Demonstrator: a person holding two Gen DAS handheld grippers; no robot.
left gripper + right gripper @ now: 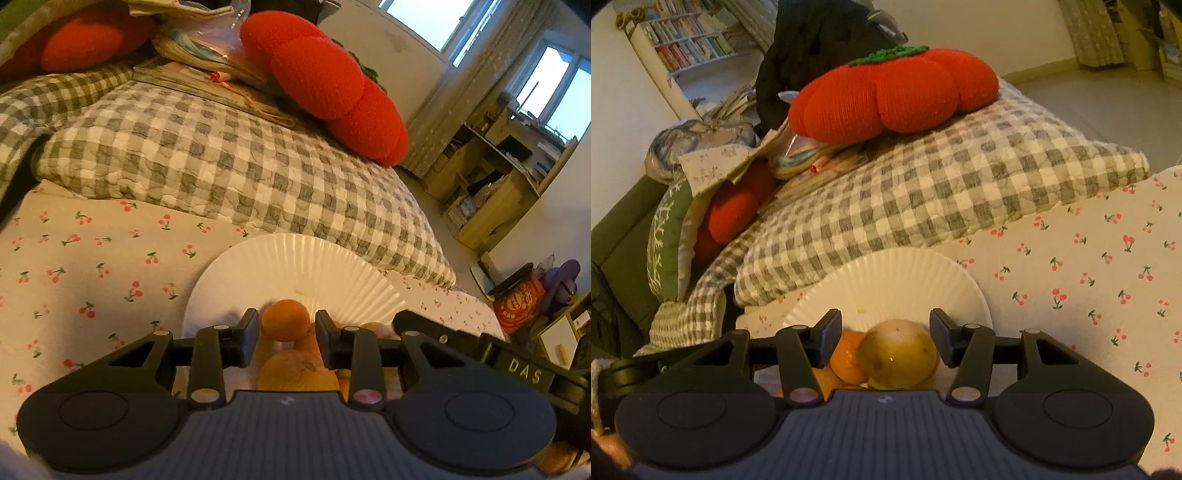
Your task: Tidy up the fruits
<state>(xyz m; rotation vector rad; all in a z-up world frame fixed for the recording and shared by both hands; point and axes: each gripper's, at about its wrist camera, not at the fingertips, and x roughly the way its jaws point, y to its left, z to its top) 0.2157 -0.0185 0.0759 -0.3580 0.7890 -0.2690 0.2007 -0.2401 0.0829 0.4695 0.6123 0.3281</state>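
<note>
A white fluted plate [295,266] lies on the cherry-print sheet and holds several fruits. In the left wrist view my left gripper [287,338] is open above the plate, with an orange [286,319] between its fingertips and a yellowish fruit [295,373] below it, neither clearly gripped. In the right wrist view my right gripper [884,339] is open over the same plate [886,277], its fingers straddling a large yellow-green fruit [899,354] without touching it; a small orange [849,356] sits against its left side. The right gripper's body [480,347] shows at the right of the left wrist view.
A grey checked quilt [221,158] lies behind the plate, with a red tomato-shaped cushion [890,92] and papers on it. The cherry-print sheet [1089,277] spreads around the plate. Shelves [491,177] and windows stand beyond the bed; a bookcase [687,44] is far left.
</note>
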